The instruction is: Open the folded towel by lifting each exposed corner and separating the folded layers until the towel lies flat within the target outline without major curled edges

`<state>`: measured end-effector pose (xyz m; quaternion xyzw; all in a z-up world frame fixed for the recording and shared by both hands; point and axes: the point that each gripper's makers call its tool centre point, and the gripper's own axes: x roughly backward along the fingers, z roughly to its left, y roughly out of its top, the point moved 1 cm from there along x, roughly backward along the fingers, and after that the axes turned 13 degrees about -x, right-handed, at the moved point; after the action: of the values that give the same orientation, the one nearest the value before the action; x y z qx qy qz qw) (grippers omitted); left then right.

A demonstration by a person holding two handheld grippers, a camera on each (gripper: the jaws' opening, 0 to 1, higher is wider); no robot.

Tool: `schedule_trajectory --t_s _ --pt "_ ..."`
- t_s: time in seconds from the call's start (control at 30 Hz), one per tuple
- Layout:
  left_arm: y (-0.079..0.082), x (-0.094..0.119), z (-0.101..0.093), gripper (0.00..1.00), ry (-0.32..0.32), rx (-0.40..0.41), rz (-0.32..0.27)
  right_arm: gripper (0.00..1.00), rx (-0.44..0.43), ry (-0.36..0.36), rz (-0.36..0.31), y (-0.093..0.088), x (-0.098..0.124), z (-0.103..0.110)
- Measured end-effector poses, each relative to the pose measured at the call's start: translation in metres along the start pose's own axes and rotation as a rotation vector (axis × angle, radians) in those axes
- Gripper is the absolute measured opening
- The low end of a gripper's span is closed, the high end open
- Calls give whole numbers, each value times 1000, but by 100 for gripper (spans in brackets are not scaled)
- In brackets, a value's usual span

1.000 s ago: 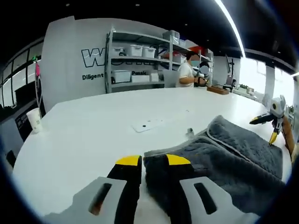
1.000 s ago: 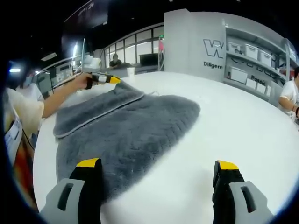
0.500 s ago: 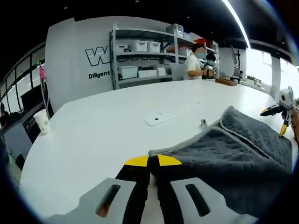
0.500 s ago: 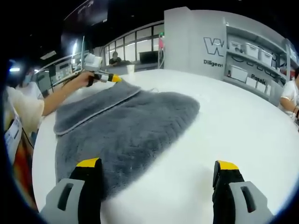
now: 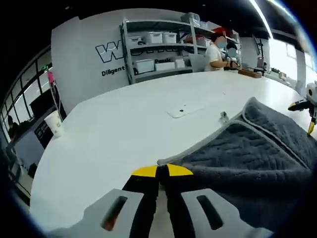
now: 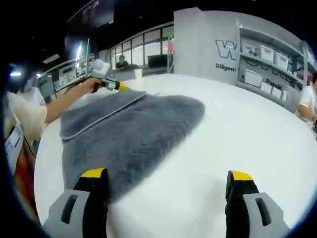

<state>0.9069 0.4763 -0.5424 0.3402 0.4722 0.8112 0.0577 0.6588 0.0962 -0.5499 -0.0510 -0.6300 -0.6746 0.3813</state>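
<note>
White round tabletop [image 5: 114,129], grey quilted towel with pale piped edge [image 6: 124,134] lying on it, partly folded. Left gripper [image 5: 158,171] fingers clenched on towel's near corner. Right gripper [image 6: 166,181] fingers spread wide, gripping nothing, above tabletop beside towel. Left gripper view: paper cup [image 5: 53,122], shelving with bins [image 5: 158,49], person far back.

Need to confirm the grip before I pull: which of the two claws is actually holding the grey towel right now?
The left claw: its yellow-tipped jaws are shut on a corner of the grey quilted towel. The right claw stands wide open over the white table.
</note>
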Motion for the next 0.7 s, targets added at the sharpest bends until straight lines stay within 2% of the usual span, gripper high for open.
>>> schedule_trajectory --t_s 0.1,0.33,0.43,0.47,0.5,0.57,0.7 --pt "-3 -3 1 5 0 8 2 99 1 0 2 0 0 0" --pt "-2 -4 0 11 27 -39 -8 99 0 0 5 -1 -1 -1" --pt "-1 -2 6 22 46 -44 -15 99 0 3 3 0 -1 0" --pt "3 -2 7 28 40 -42 -37 99 0 3 3 0 -1 0" --pt "10 -1 2 33 9 -36 -93 99 -1 3 3 0 -1 0" --pt "14 2 -7 43 -39 -7 -137 99 -1 2 4 0 -1 0" --pt "17 11 -11 52 -46 -30 -163 99 -1 5 0 0 -1 0"
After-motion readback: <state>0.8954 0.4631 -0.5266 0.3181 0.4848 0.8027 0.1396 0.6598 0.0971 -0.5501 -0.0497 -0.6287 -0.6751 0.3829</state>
